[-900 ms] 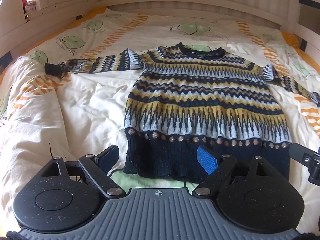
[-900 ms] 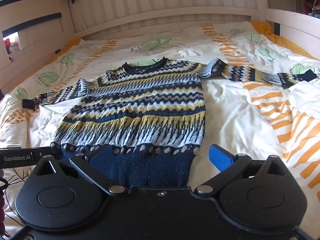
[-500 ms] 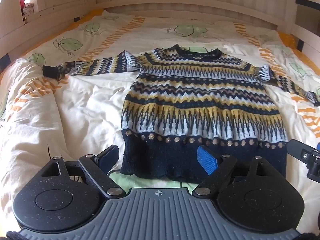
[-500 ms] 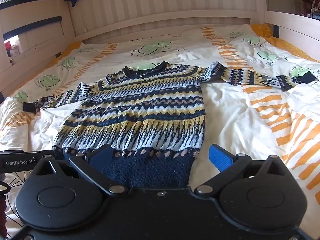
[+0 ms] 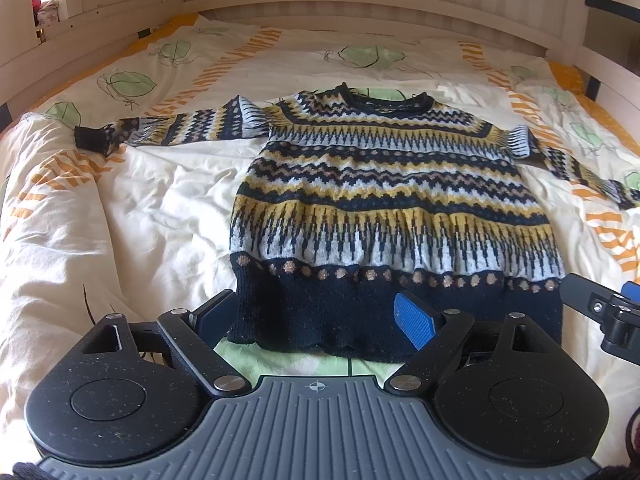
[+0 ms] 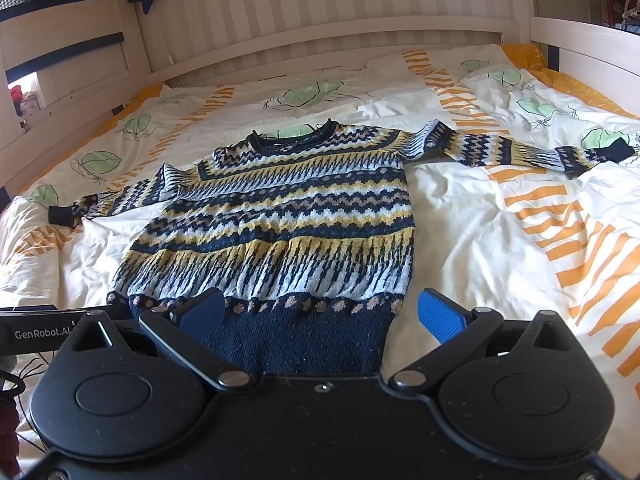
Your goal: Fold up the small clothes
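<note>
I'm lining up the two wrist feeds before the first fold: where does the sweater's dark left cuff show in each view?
Left wrist: the cuff lies far left, upper-middle, at the end of the outstretched sleeve.
Right wrist: the cuff sits at the far left edge, about mid-height.
Shared landmark: the sweater's dark round collar, top centre of the body in the left view, left of centre in the right.

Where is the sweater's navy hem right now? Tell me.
In both wrist views the navy hem is the sweater's nearest edge, flat on the leaf-print duvet, just ahead of the open left tongs and right tongs.
</note>
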`<state>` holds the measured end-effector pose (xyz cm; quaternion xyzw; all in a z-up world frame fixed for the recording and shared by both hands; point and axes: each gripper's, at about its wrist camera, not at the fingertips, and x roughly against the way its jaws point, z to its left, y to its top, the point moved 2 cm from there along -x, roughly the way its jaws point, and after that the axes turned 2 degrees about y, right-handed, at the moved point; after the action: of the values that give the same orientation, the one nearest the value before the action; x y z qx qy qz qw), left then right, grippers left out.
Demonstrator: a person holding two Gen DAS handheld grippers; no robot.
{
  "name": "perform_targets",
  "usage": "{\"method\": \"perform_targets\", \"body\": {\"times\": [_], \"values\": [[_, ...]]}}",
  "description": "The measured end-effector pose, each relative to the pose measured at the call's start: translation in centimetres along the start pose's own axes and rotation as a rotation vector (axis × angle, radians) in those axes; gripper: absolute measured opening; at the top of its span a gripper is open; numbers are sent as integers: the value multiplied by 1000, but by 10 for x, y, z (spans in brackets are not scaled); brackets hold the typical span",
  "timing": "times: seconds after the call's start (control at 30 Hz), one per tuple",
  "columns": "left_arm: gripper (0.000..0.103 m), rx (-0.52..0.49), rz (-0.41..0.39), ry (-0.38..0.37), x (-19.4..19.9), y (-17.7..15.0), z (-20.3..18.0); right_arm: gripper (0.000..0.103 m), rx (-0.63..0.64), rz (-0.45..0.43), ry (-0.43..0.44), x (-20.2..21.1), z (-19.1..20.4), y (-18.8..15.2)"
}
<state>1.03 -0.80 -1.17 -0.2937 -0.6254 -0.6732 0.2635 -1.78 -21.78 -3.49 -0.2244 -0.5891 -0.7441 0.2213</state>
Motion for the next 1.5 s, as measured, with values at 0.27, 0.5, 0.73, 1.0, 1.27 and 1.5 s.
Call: {"method": "perform_targets", "body": {"times": [0.27, 0.5, 0.73, 1.0, 1.27, 1.5], "values": [[85, 1, 4, -8, -2, 0, 0, 102, -4, 12, 9, -3, 1, -1], [85, 6, 8, -7, -4, -1, -1, 102, -3, 24, 18, -7, 3, 0], [85, 9, 11, -8, -6, -1, 1, 102, -3, 32, 20, -8, 4, 1], [85, 9, 15, -11, -8, -1, 0, 102, -3, 32, 20, -9, 3, 1], [85, 13, 27, -12, -11, -2, 0, 102, -5, 40, 21, -11, 3, 1], [85, 15, 41, -17, -15, -2, 0, 102, -21, 60, 22, -16, 1, -2]]}}
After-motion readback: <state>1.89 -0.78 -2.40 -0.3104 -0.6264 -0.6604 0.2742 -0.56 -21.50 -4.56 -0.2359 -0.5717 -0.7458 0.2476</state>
